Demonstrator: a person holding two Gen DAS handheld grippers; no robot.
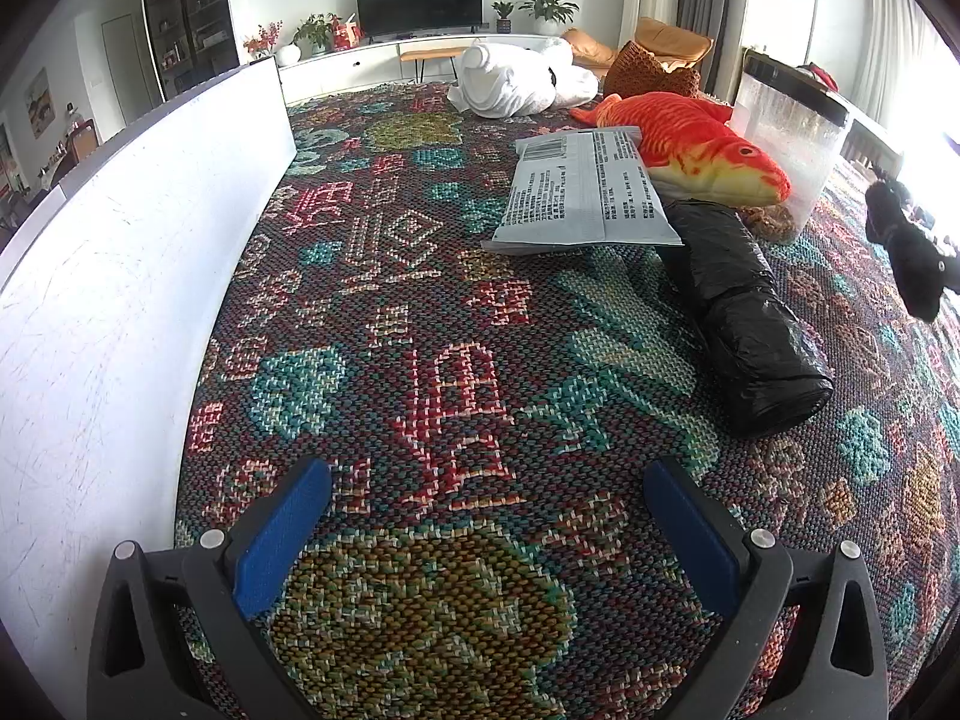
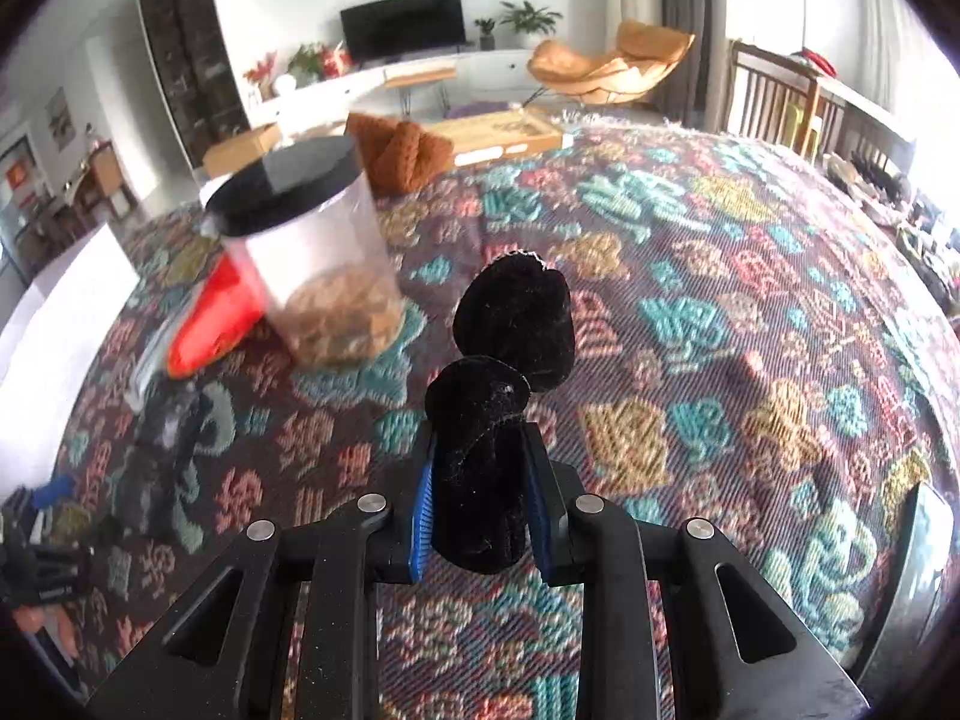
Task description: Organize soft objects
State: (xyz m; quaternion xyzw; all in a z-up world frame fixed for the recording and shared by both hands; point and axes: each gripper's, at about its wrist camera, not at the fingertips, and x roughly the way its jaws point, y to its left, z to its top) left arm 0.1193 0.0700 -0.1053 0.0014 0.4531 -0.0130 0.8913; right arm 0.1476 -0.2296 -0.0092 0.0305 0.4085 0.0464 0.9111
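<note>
My right gripper [image 2: 480, 510] squeezes black plush toy [image 2: 504, 396] at middle. Soft, light, floppy top toward 12 o'clock. Left gripper [image 1: 486, 546] wide open, empty.

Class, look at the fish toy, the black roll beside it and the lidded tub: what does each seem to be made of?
Fish toy: plush fabric, matte, softly bulging. Black roll: thin plastic film, probably bin bags, with glossy crinkles. Lidded tub: clear, slightly cloudy rigid plastic showing brown contents, with a dark lid.
</note>
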